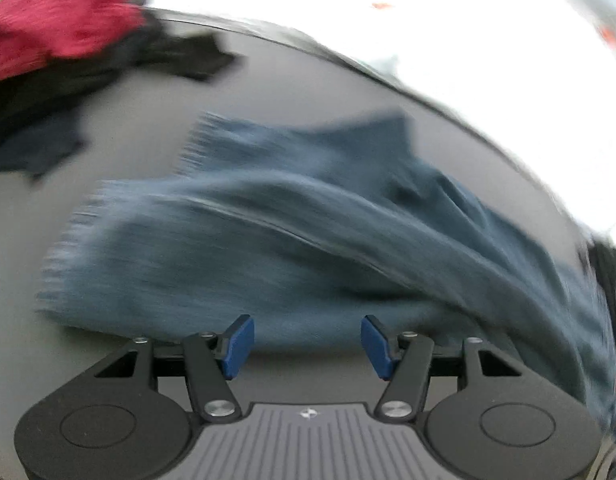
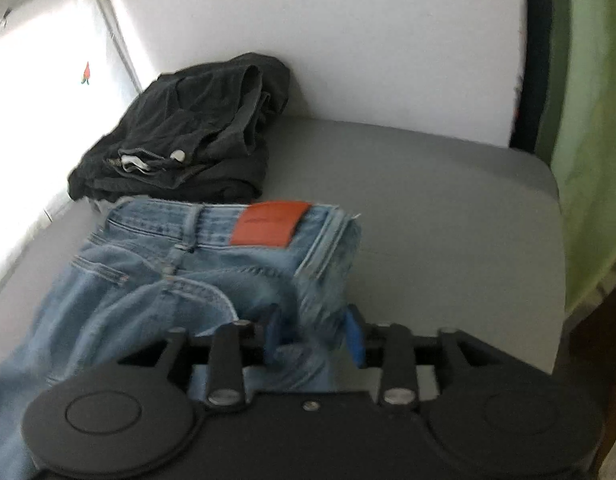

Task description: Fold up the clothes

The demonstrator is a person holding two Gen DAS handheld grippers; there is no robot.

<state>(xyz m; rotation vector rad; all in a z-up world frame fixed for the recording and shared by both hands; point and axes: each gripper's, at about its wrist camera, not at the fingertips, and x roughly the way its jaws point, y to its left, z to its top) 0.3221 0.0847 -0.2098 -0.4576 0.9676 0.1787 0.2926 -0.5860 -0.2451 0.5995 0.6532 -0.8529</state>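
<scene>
Jeans (image 2: 212,264), mid-fold: your right gripper (image 2: 314,334) part-open with denim between its jaws, left gripper (image 1: 307,346) open, empty; regrip next.

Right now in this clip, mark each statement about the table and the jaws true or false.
1. The light blue denim jeans carry an orange-brown leather patch at the waistband. True.
2. The left gripper has denim clamped in its jaws. False: the jaws stand apart with nothing between them, above the frayed hems.
3. A folded black garment lies beyond the jeans, by the white wall. True.
4. The red crumpled cloth lies on top of the jeans. False: it lies apart, at the far left corner of the grey table.
</scene>
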